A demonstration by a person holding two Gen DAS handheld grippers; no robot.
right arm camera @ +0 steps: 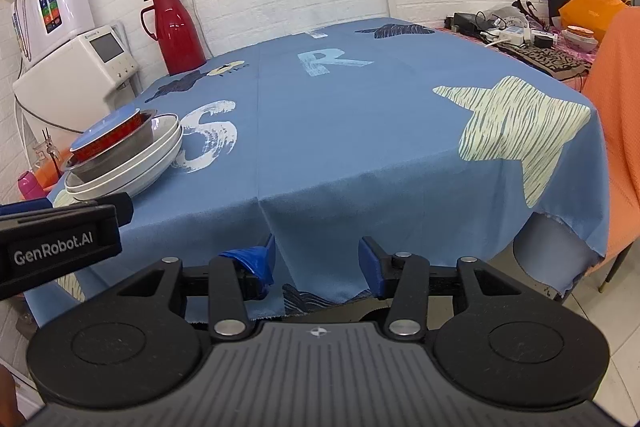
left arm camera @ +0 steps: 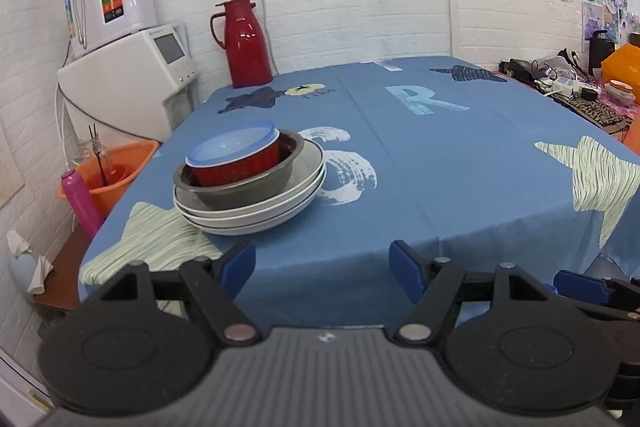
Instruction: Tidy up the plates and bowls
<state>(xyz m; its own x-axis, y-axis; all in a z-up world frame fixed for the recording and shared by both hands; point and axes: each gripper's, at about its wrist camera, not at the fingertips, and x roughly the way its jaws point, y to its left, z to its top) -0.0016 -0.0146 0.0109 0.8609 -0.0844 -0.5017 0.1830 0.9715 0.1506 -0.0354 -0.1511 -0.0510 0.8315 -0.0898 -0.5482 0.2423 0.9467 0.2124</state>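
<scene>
Nearest to me, at the bottom of the left wrist view, my left gripper (left arm camera: 322, 263) hangs with its blue fingers (left arm camera: 240, 261) spread wide and nothing between them, just short of the table edge. My right gripper (right arm camera: 316, 259) sits at the bottom of its own view, fingers apart too and holding nothing; the tablecloth (right arm camera: 360, 147) hem drapes down between and behind them. Both seem pulled back off the table, which I read as either the start of a reach or a finished job.

Further in, at left centre of the left view, is the stack (left arm camera: 248, 183): two white plates (left arm camera: 256, 217) at the bottom, a grey bowl (left arm camera: 240, 193) on them, a red bowl (left arm camera: 236, 167) nested inside that, and a small blue bowl (left arm camera: 234, 147) on top. Biggest below, smallest above, so it sits steady and takes little room. The red bowl leans slightly toward the left of the frame, off-centre in the grey one. I see no loose dishes elsewhere on the cloth, so I judge the sorting is about done.

Beyond, in the upper left, a red jug (left arm camera: 244, 43) stands against the brick wall, well apart from the stack and out of my path.
</scene>
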